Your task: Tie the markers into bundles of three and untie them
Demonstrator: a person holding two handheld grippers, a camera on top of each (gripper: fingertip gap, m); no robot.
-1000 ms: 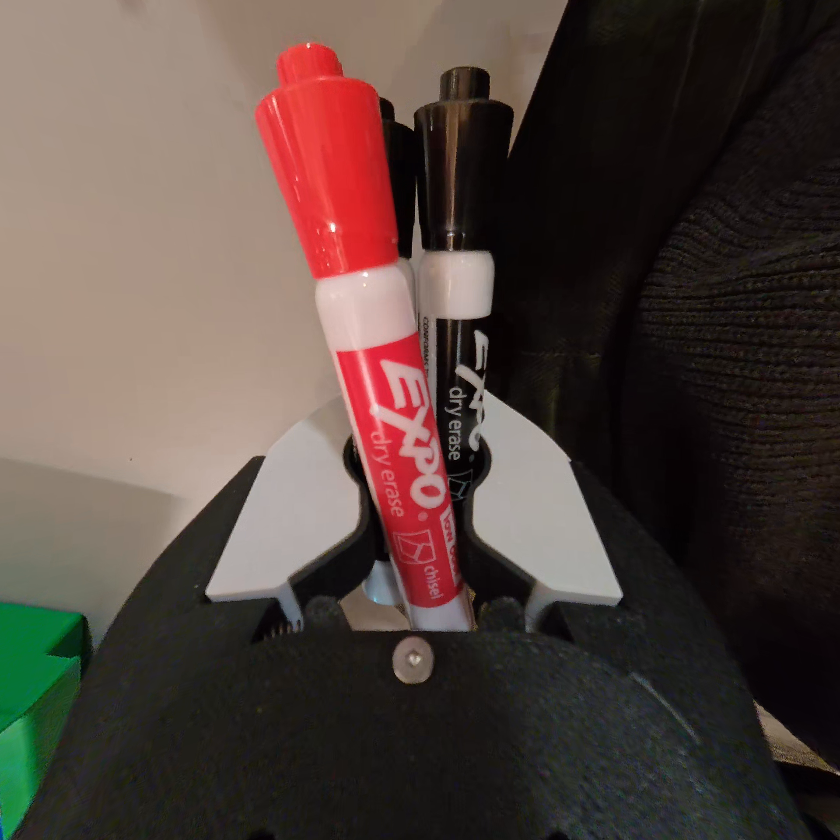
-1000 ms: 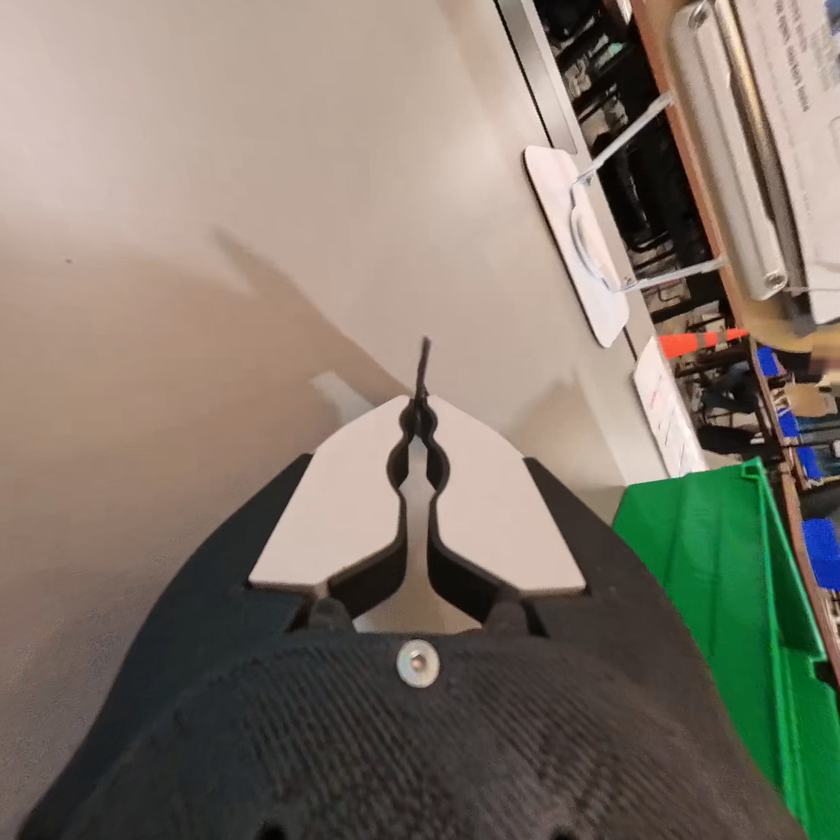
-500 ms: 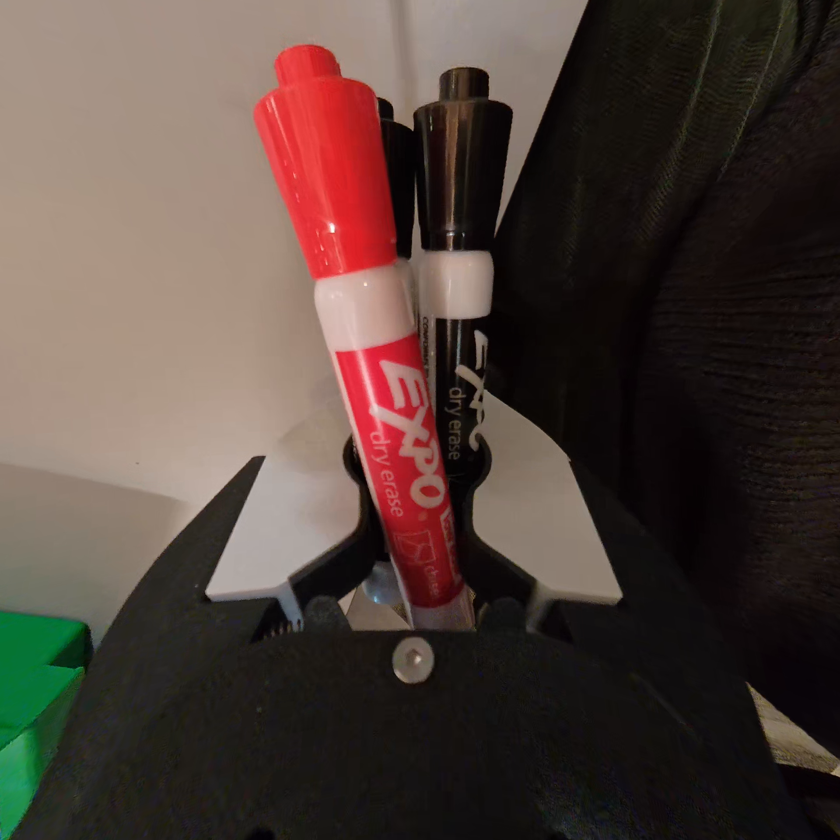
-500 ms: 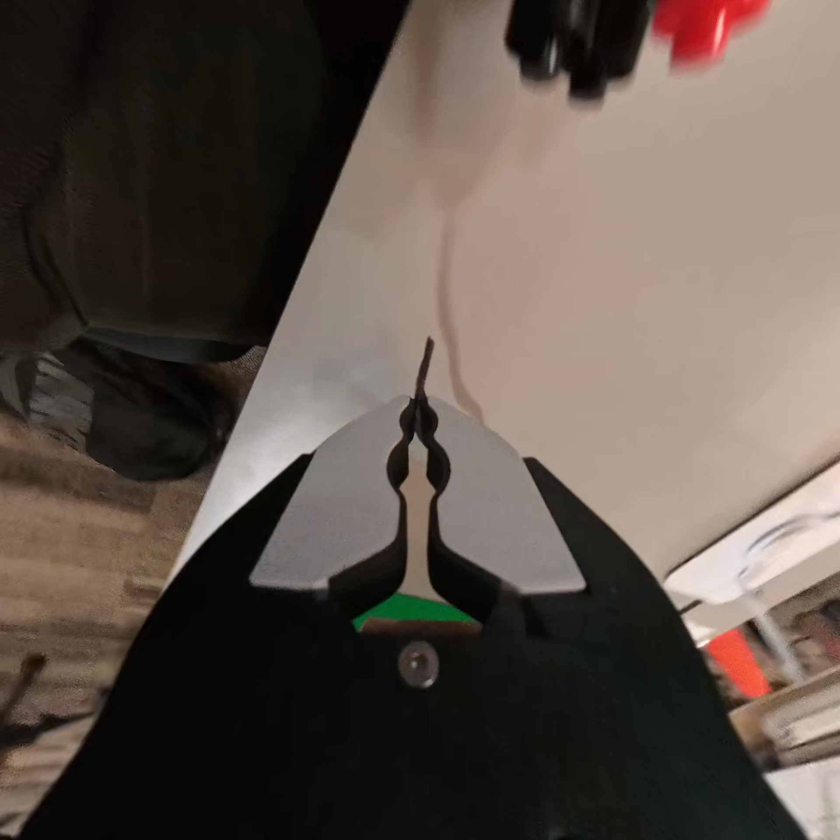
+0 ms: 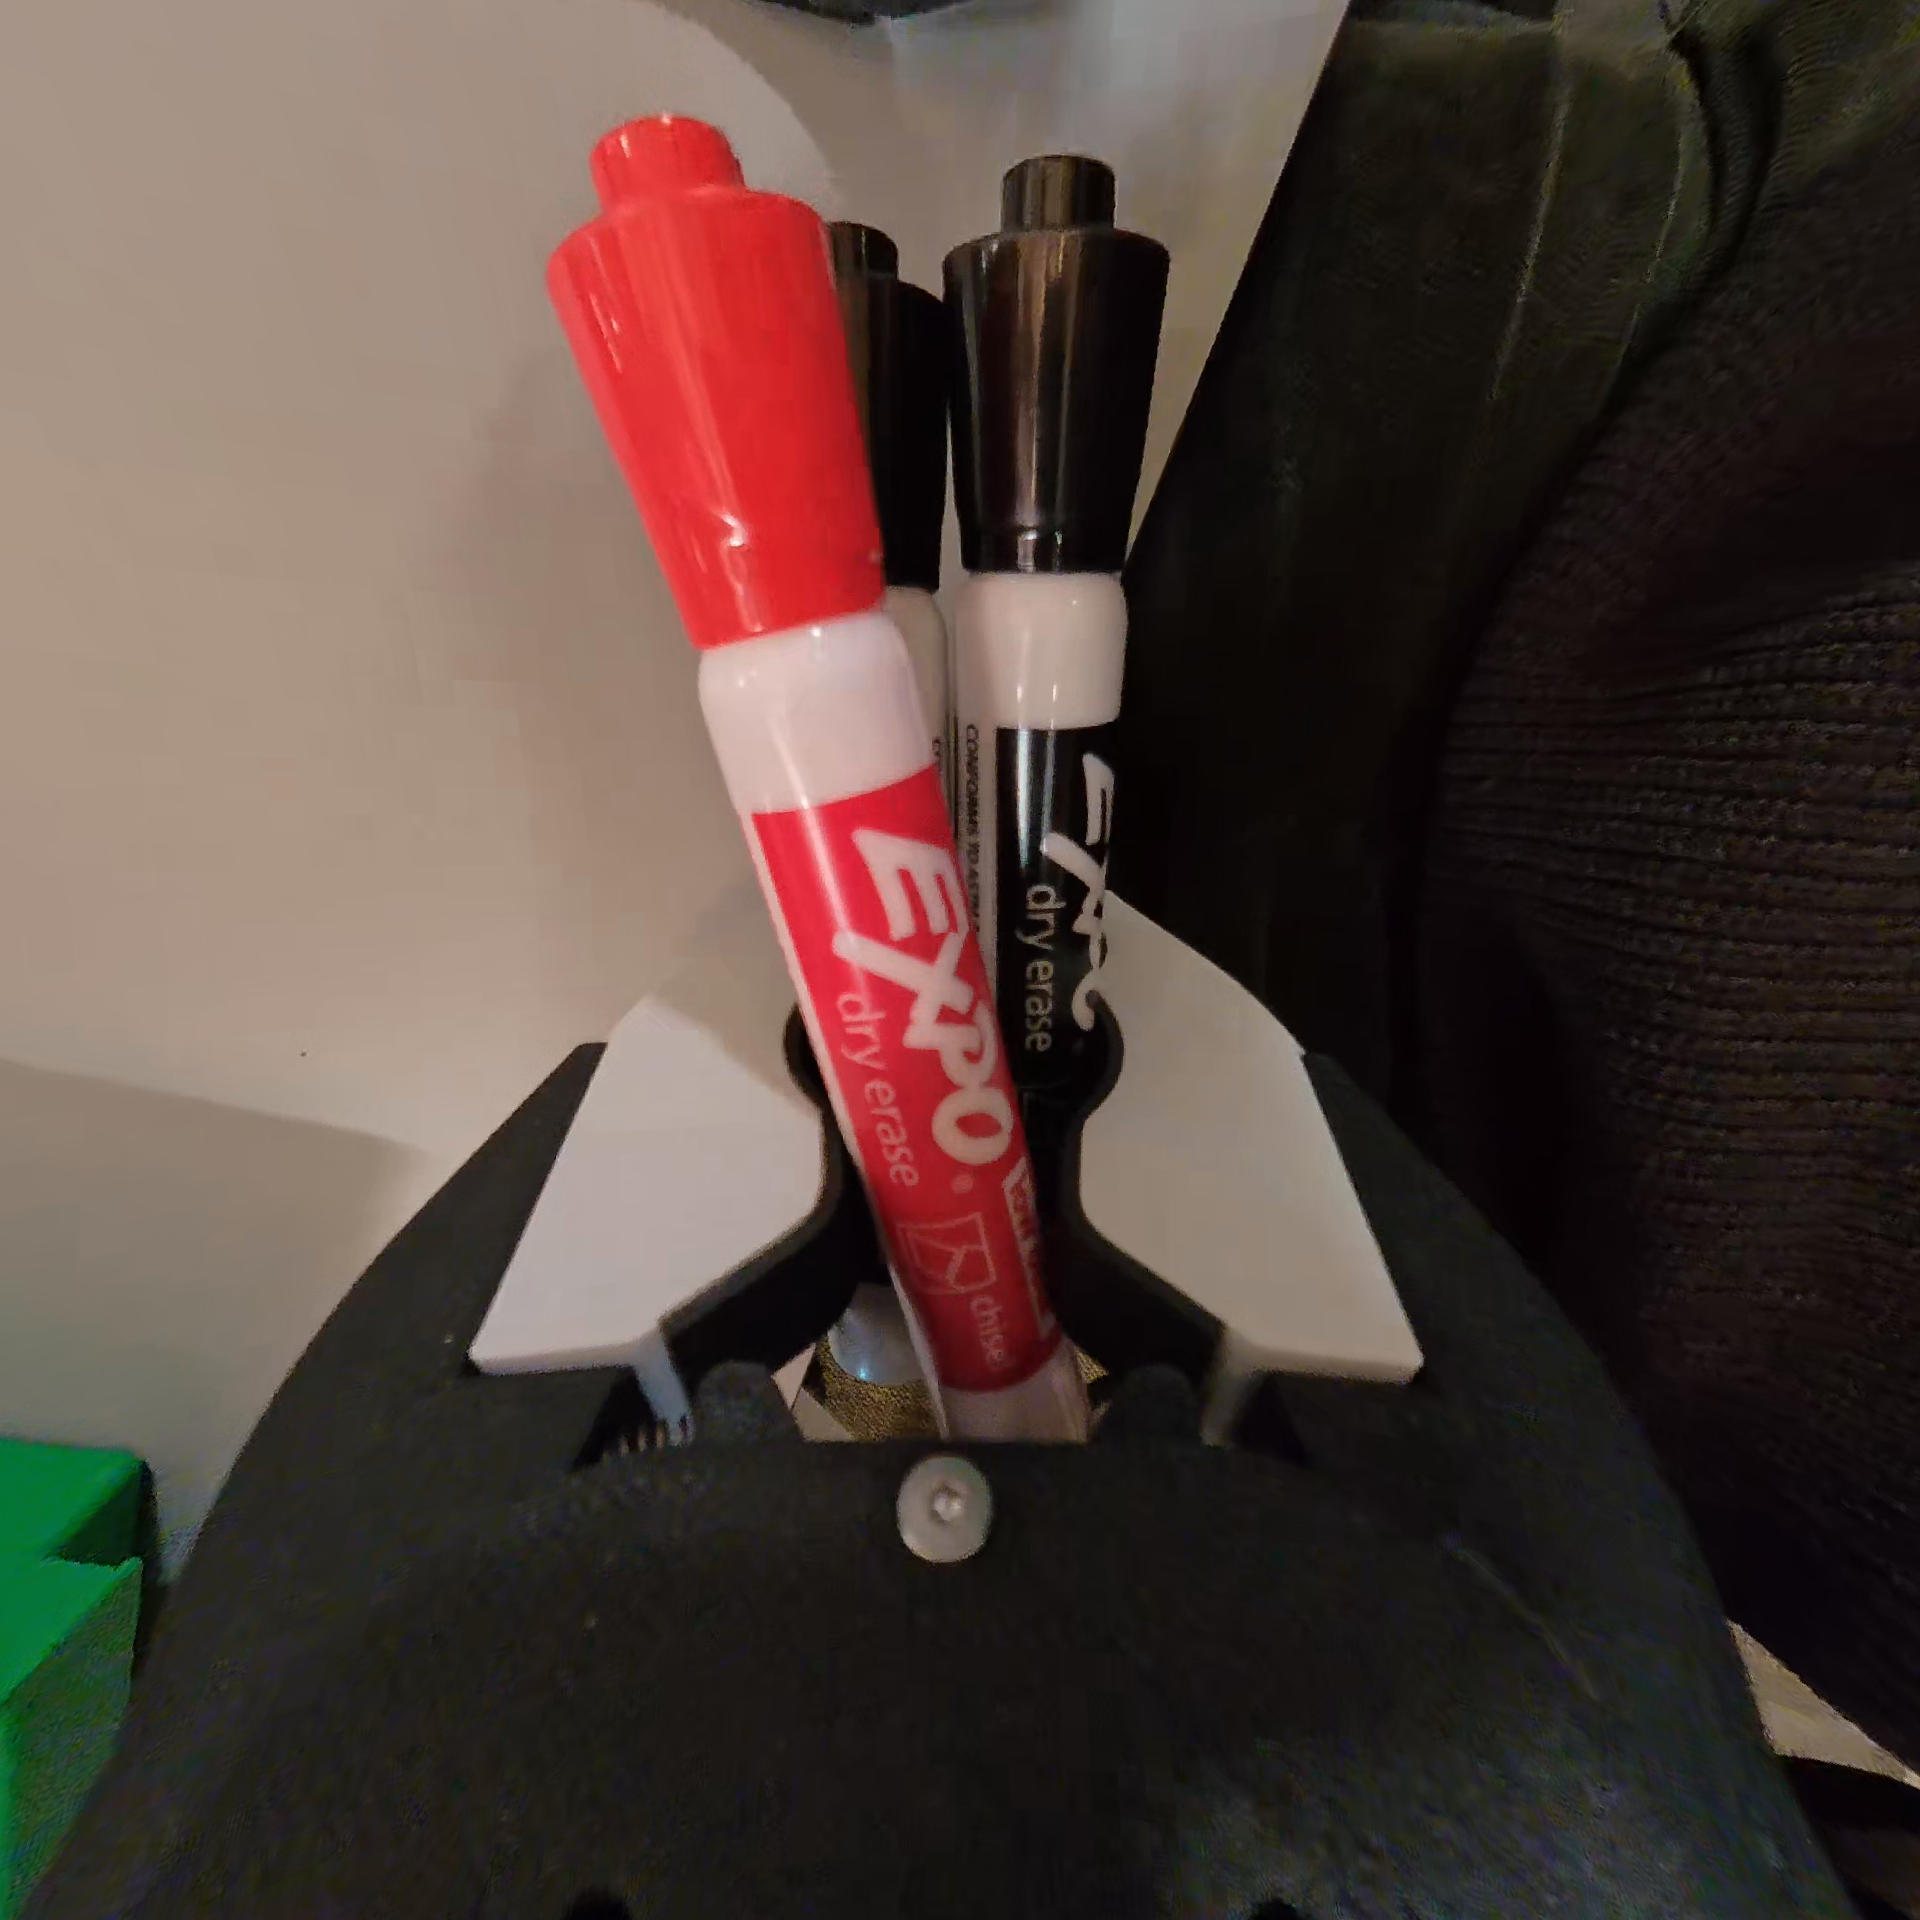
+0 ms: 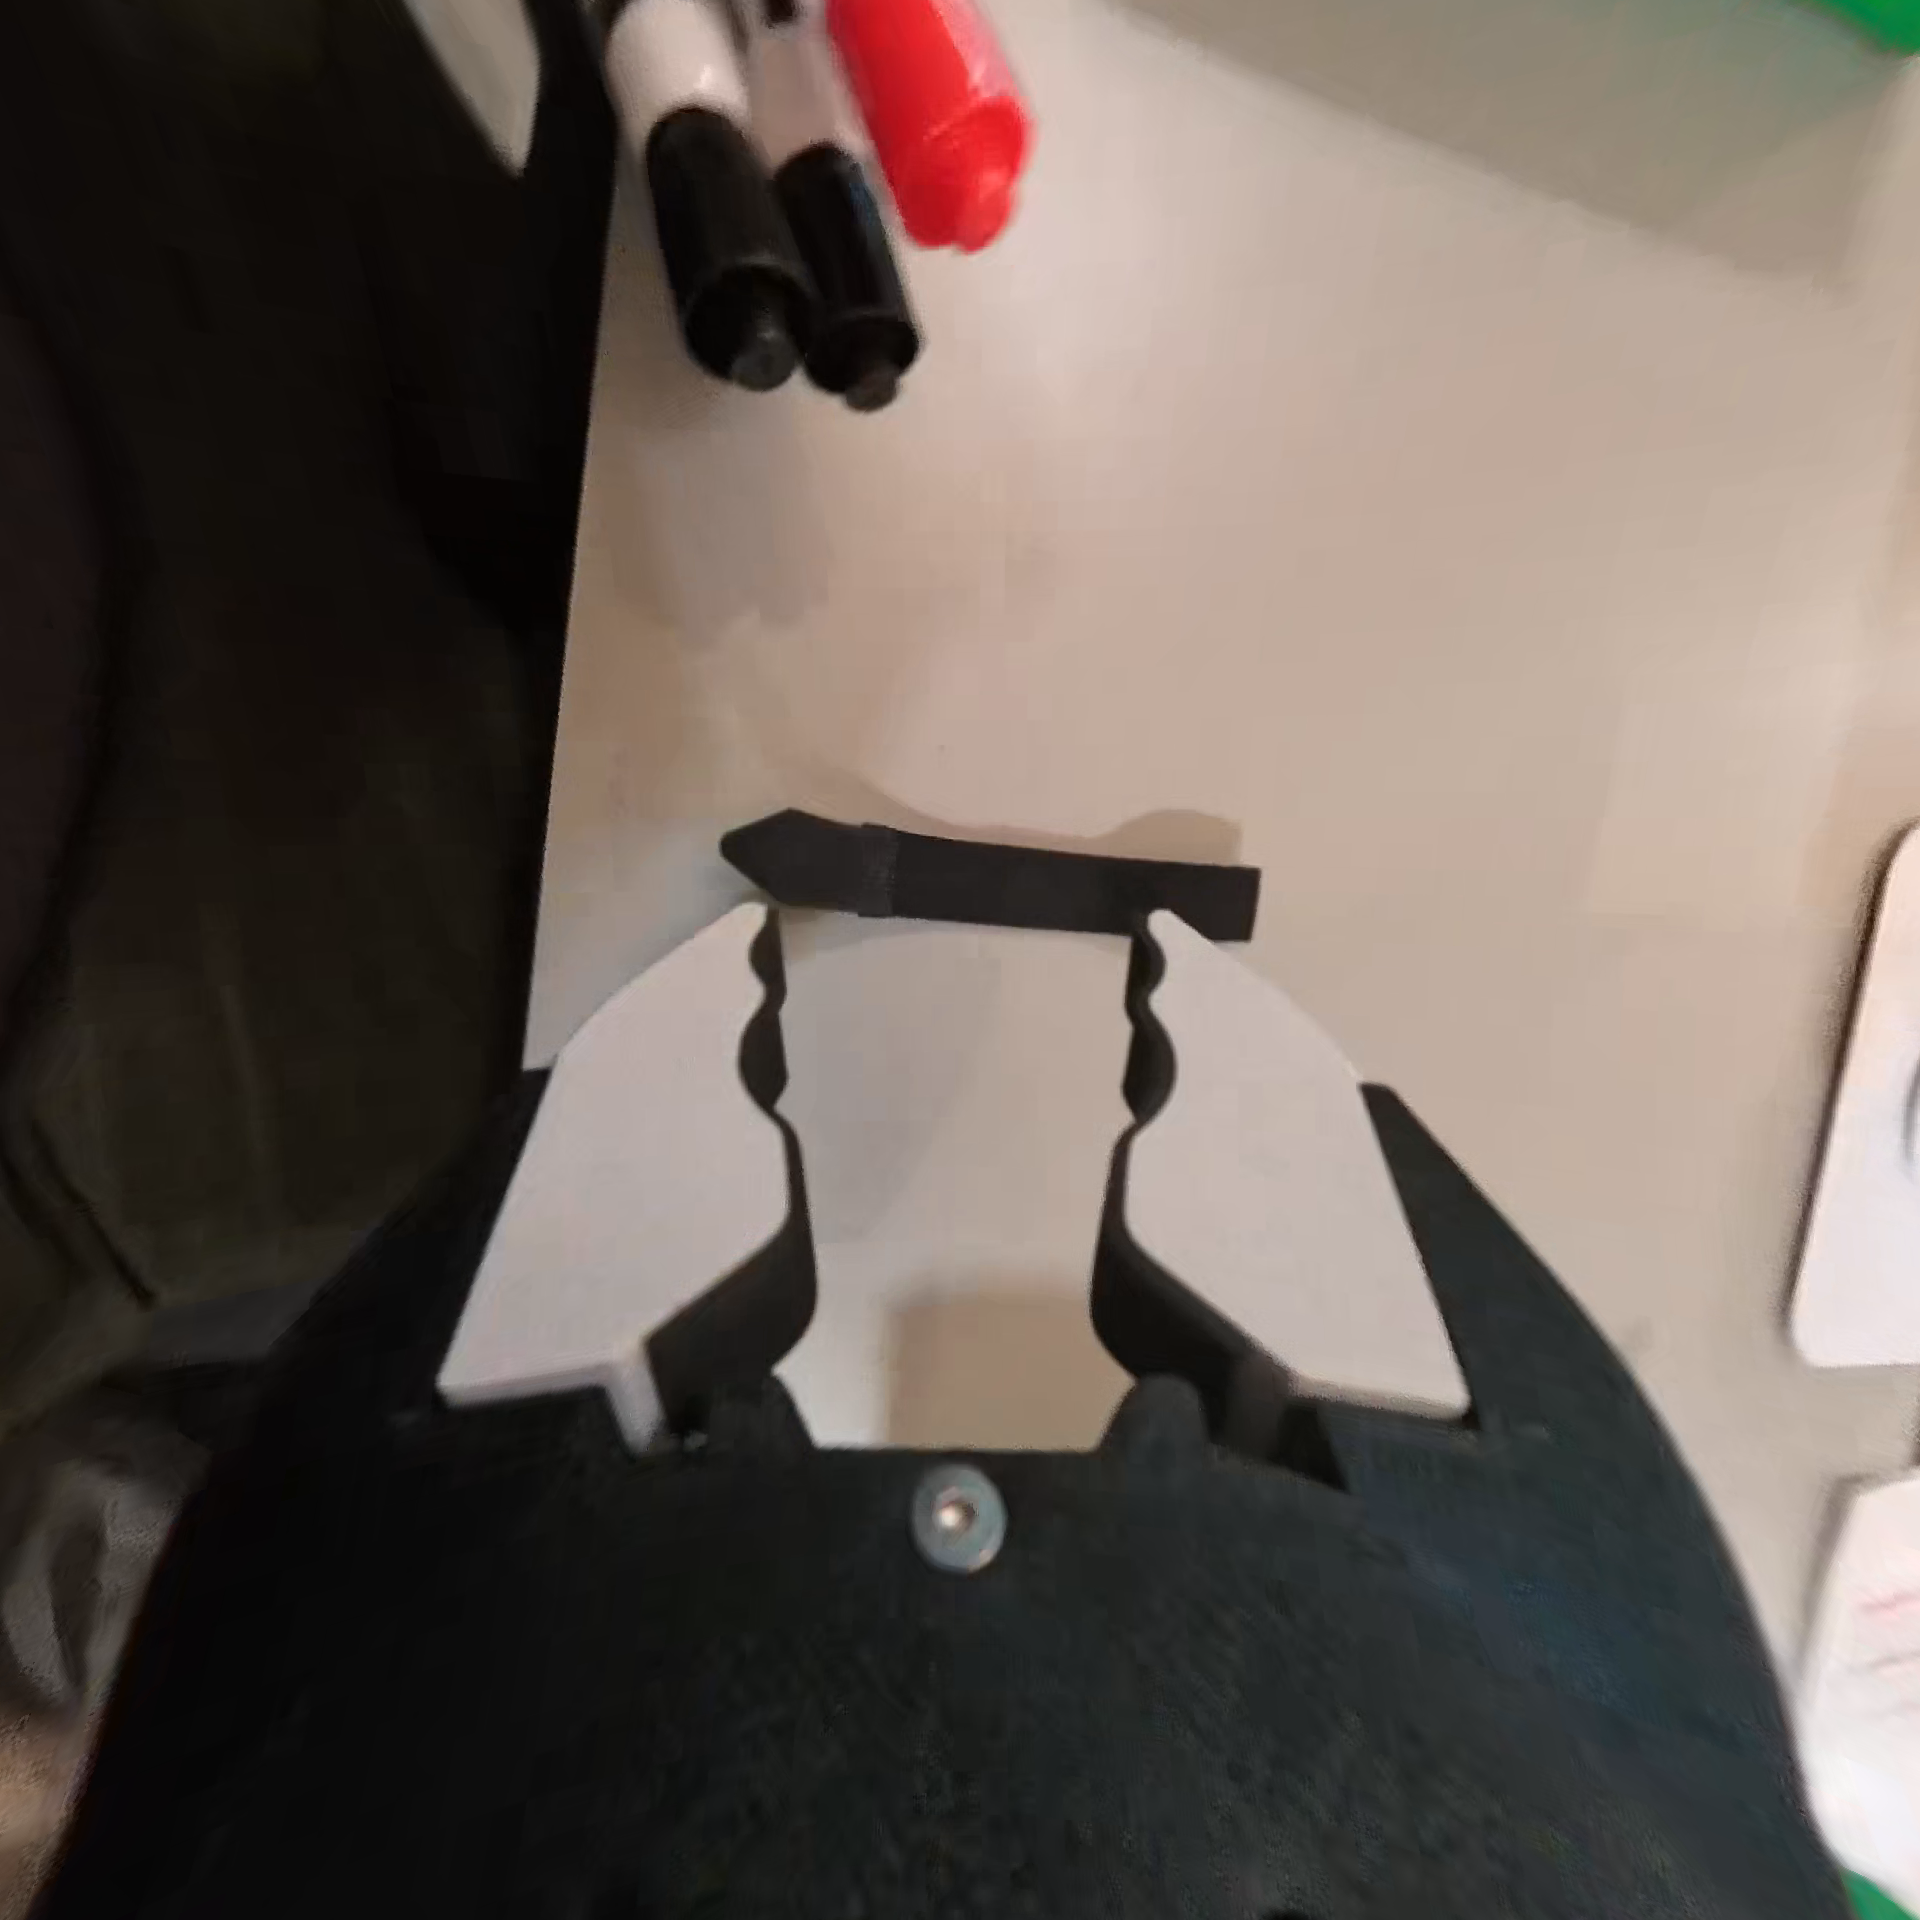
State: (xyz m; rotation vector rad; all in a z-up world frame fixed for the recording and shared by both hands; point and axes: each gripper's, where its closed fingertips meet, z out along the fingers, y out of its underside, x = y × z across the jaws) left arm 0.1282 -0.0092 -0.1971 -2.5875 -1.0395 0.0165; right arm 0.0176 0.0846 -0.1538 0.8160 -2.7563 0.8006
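Three markers (image 5: pixel 914 852) clamped in left gripper (image 5: pixel 951 1049); right gripper (image 6: pixel 961 925) spread wide.

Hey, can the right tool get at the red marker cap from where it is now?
Probably yes. The right tool is open, and bare white tabletop lies between it and the red marker cap. A black strap lies at its tips, and two black marker caps sit right beside the red one.
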